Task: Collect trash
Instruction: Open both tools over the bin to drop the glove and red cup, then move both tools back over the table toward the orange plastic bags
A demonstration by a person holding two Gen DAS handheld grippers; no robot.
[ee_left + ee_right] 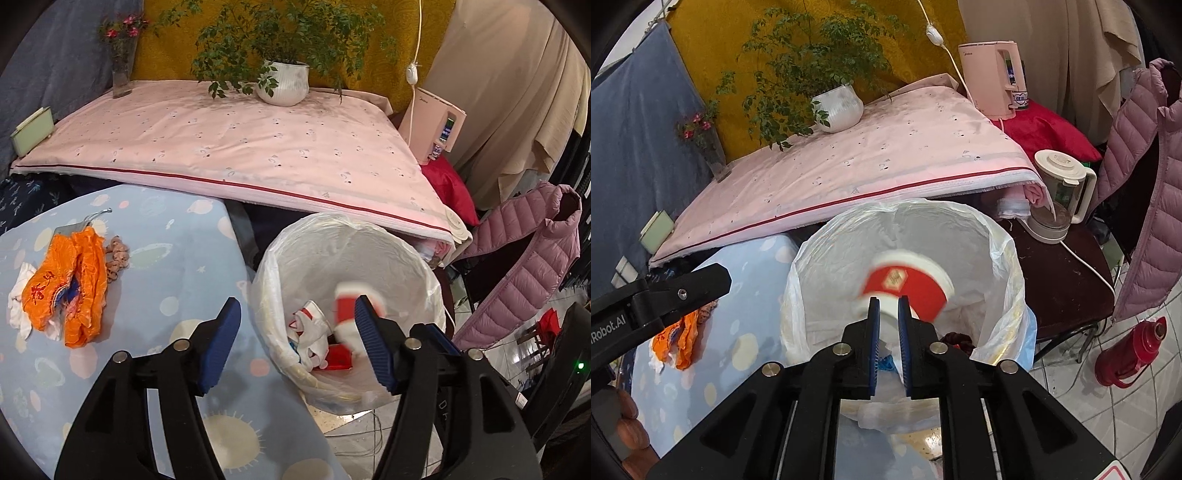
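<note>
trash bin holds wrappers; right tool pinches red-white cup, left tool gapes.

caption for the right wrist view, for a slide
Red and white paper cup, blurred, over the lined trash bin, just beyond the nearly closed right tool.

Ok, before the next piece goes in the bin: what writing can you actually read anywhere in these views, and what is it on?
"Robot.AI": on the left gripper, seen in the right wrist view; the start is cut off.
"Midea": faint, on the pink dispenser.
Orange bag: red characters, too crumpled to read.
Red and white cup: gold emblem, too blurred.
Dispenser's screen and the mug under it: too small.
</note>
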